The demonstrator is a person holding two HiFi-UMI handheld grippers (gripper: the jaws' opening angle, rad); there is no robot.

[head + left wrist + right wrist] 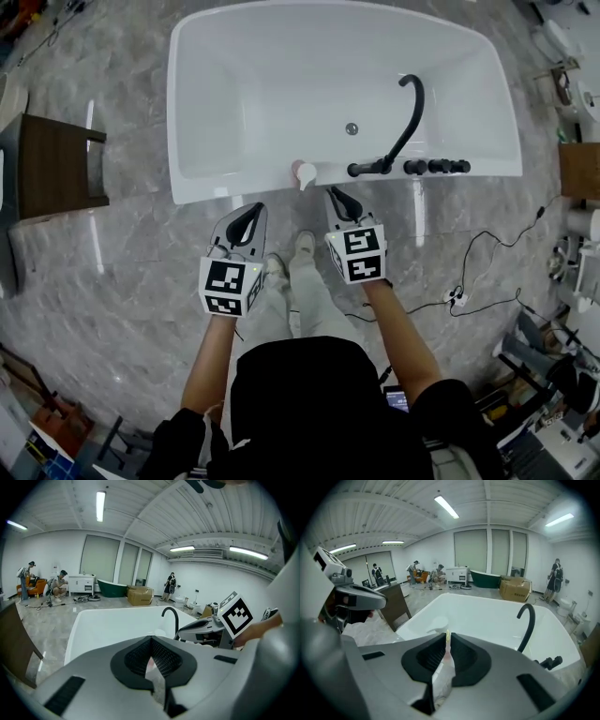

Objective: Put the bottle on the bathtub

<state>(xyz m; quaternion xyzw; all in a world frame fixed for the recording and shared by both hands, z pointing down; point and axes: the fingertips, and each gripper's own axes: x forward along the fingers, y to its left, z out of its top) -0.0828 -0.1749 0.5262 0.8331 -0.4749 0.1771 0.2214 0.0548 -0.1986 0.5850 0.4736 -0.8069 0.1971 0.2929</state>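
While the person stands at the near side of the white bathtub (202, 112), the bottle (303, 174), a pale pump bottle, stands upright on the tub's near rim, a little to the left of the base of the black faucet (410, 117). Both tongs hover short of that rim, clear of the bottle. The left tongs (256, 208) have their tips together and hold nothing; the right tongs (332, 193) are drawn in to a thin slit, nothing between them
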